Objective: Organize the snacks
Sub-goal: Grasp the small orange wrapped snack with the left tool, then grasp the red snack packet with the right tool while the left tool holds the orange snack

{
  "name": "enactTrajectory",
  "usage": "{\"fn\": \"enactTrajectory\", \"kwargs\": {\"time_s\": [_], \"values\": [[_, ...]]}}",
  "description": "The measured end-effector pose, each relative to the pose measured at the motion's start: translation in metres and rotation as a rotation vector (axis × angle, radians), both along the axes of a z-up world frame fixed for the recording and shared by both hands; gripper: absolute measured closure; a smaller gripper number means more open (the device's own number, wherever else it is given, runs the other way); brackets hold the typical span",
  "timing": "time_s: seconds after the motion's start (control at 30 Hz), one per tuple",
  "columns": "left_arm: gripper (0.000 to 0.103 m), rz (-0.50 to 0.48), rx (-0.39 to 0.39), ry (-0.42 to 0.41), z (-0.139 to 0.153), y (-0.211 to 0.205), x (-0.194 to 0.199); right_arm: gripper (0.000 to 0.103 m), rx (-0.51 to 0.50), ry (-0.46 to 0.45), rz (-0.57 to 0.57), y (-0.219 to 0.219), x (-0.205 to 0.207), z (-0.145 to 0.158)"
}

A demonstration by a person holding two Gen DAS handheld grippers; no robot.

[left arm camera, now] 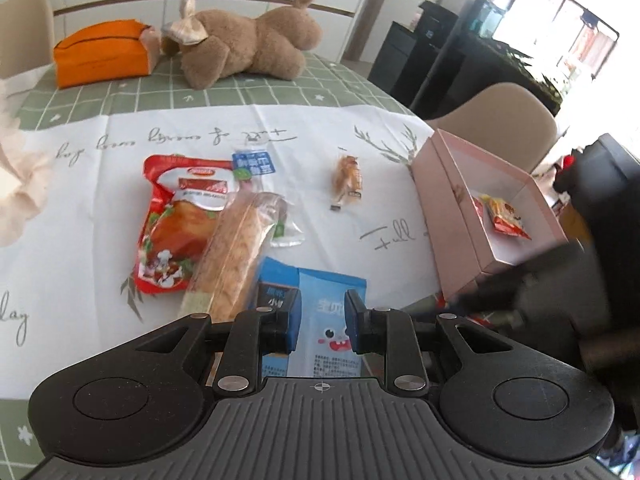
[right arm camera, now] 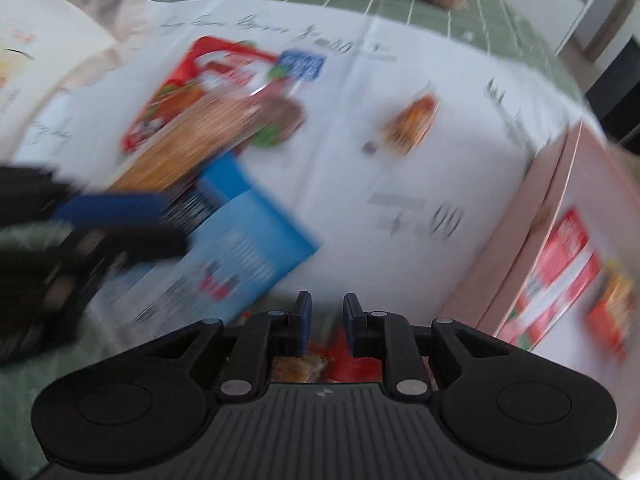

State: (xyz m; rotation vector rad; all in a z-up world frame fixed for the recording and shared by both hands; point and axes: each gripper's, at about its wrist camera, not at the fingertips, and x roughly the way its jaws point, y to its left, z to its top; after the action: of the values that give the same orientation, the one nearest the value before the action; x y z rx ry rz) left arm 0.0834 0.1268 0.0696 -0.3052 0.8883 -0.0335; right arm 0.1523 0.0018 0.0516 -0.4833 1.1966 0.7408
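My left gripper (left arm camera: 320, 314) is open, its fingers on either side of a light blue snack pack (left arm camera: 326, 320) lying on the table. Beside the pack lie a long bread pack (left arm camera: 236, 252), a red chicken pouch (left arm camera: 176, 224), a small blue-labelled packet (left arm camera: 256, 162) and a small brown snack (left arm camera: 347, 178). A pink box (left arm camera: 460, 216) at the right holds a red and yellow snack (left arm camera: 505, 216). My right gripper (right arm camera: 326, 320) is open and empty, above a red snack (right arm camera: 352, 368) near the table's front edge. The right wrist view is blurred.
A brown plush bear (left arm camera: 248, 40) and an orange tissue box (left arm camera: 104, 52) lie at the far side of the table. A beige chair (left arm camera: 504, 120) stands behind the pink box. The white cloth (left arm camera: 320, 216) is bare between the snacks and the box.
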Motion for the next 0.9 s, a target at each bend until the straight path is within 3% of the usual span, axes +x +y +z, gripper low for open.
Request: {"fn": "enactTrajectory", "kwargs": {"time_s": [0.13, 0.17, 0.27, 0.3, 0.43, 0.53, 0.67, 0.77, 0.83, 0.87, 0.9], "values": [[0.076, -0.043, 0.019, -0.015, 0.002, -0.01, 0.024, 0.084, 0.057, -0.041, -0.007, -0.03, -0.032, 0.007], [0.076, -0.047, 0.026, -0.029, 0.004, -0.012, 0.033, 0.079, 0.076, -0.073, -0.015, -0.038, -0.039, 0.011], [0.076, -0.033, 0.06, -0.091, 0.011, -0.02, 0.078, 0.039, 0.123, -0.16, -0.085, -0.063, -0.052, 0.022], [0.076, -0.016, 0.075, -0.095, 0.011, -0.022, 0.093, 0.036, 0.138, -0.181, -0.119, -0.072, -0.056, 0.026], [0.075, 0.017, 0.06, -0.08, -0.004, -0.029, 0.148, 0.036, 0.175, -0.167, -0.219, -0.097, -0.063, 0.029], [0.073, -0.02, 0.166, -0.033, -0.02, -0.042, 0.169, 0.035, 0.182, -0.167, -0.273, -0.111, -0.063, 0.024], [0.071, -0.053, 0.233, -0.024, -0.034, -0.048, 0.173, 0.027, 0.221, -0.149, -0.396, -0.125, -0.045, 0.009], [0.074, -0.104, 0.258, -0.003, -0.042, -0.051, 0.168, 0.027, 0.285, -0.102, -0.493, -0.121, -0.024, -0.006], [0.075, -0.14, 0.268, 0.0, -0.043, -0.051, 0.162, 0.027, 0.302, -0.112, -0.497, -0.112, -0.018, -0.012], [0.076, -0.151, 0.259, 0.003, -0.042, -0.051, 0.156, 0.029, 0.275, -0.131, -0.477, -0.104, -0.017, -0.015], [0.076, -0.157, 0.246, 0.005, -0.042, -0.051, 0.15, 0.041, 0.234, -0.169, -0.449, -0.096, -0.02, -0.015]]}}
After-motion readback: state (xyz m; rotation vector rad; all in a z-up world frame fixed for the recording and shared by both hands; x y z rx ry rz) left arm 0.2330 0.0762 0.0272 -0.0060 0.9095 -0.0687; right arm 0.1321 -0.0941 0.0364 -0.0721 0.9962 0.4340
